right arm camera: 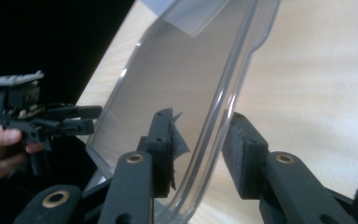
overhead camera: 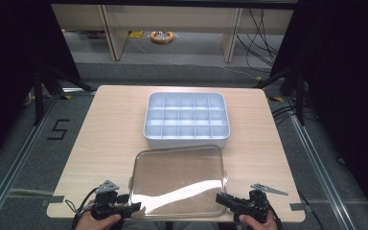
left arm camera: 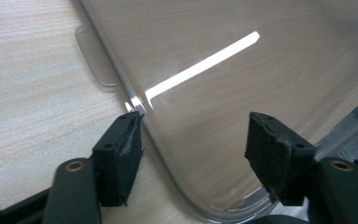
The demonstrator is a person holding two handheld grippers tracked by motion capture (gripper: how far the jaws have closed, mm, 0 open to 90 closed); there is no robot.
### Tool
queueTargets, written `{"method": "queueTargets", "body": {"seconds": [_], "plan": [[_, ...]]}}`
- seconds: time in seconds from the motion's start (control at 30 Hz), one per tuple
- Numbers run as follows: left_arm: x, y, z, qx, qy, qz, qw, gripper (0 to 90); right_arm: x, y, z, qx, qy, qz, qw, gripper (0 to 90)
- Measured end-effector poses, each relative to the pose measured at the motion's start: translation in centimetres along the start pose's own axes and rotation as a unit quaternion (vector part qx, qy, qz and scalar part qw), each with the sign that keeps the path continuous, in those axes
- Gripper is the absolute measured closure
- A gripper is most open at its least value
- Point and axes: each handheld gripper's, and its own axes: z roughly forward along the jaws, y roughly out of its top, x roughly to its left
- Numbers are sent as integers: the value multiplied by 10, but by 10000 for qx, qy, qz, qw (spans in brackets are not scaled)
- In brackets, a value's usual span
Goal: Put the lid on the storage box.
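Note:
A clear plastic lid (overhead camera: 179, 177) lies flat on the near half of the wooden table (overhead camera: 110, 124), its near edge at the table's front. Behind it stands a pale blue tray (overhead camera: 187, 140) divided into several empty compartments. My left gripper (overhead camera: 136, 207) is at the lid's near left corner. In the left gripper view it (left arm camera: 196, 140) is open, with the lid's rounded rim (left arm camera: 135, 105) running between the jaws. My right gripper (overhead camera: 219, 199) is at the near right corner. It (right arm camera: 203, 135) stands open astride the lid's rim (right arm camera: 223, 100), small gaps on both sides.
The table's front edge lies right under both hands. Bare wood lies left and right of the lid and tray. Dark floor with rails and cables surrounds the table. The left gripper (right arm camera: 93, 119) and a hand appear far off in the right gripper view.

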Motion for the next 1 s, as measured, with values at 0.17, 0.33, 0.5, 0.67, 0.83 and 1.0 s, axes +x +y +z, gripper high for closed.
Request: {"method": "queueTargets", "body": {"seconds": [0.17,0.33,0.5,0.67,0.83,1.0], "plan": [[3,1,0,-47,-32,-153,9999,316,13,3,-5,-180,58,-557,9983,658],[5,2,0,-108,-63,-233,9997,294,19,9,-6,-200,207,-1010,9945,656],[7,3,2,-199,-232,-421,9986,293,20,10,-8,-18,241,-1055,9941,657],[10,2,-1,-242,-279,-590,9976,399,15,12,-6,92,115,-1242,9922,653],[3,4,-5,-317,-10,-207,9993,517,9,11,-2,440,-622,-923,9928,648],[3,6,-7,-503,-16,-297,9983,581,11,15,2,635,-1218,-1230,9829,646]]}}
